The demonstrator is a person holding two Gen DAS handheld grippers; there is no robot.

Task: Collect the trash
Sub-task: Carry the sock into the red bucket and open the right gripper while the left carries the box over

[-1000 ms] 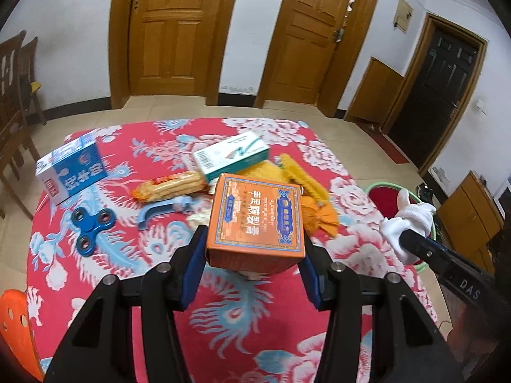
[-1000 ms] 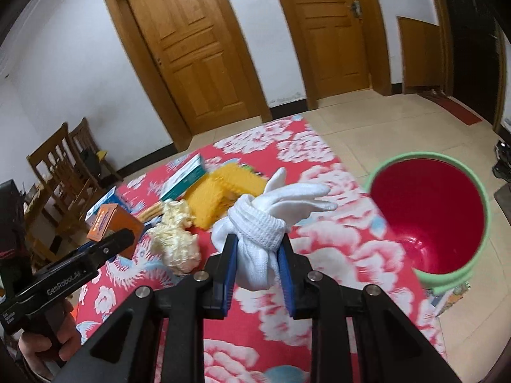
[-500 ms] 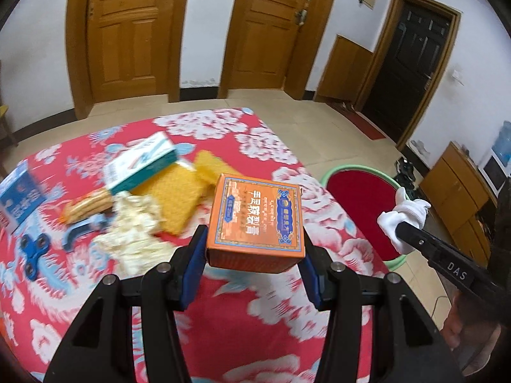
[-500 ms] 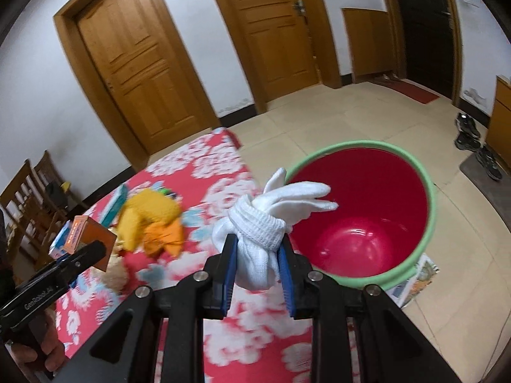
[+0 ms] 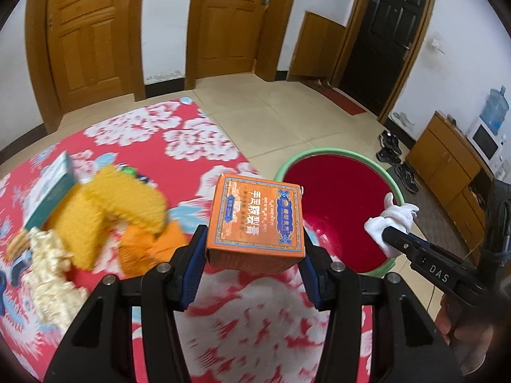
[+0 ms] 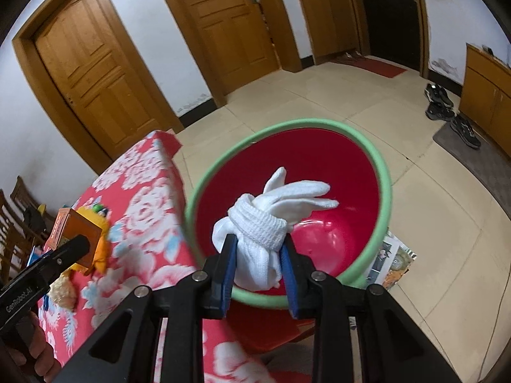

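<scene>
Both tongs have swung from the worktop to the red bin (image 6: pixel 319 166) at frame centre, right tongs (image 6: pixel 258 255) just loosening around the white glove (image 6: pixel 271 223), left tongs (image 5: pixel 252 258) clamping the orange box (image 5: pixel 255 220), so drops look imminent.

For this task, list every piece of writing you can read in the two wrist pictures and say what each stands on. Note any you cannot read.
"DAS": on the black arm of the right tongs.
"GenRobot.AI": on the black arm of the left tongs.
Orange box: large Chinese characters on its lid, too skewed to read surely; the fine print is too small.
Teal box: blurred, unreadable.
</scene>
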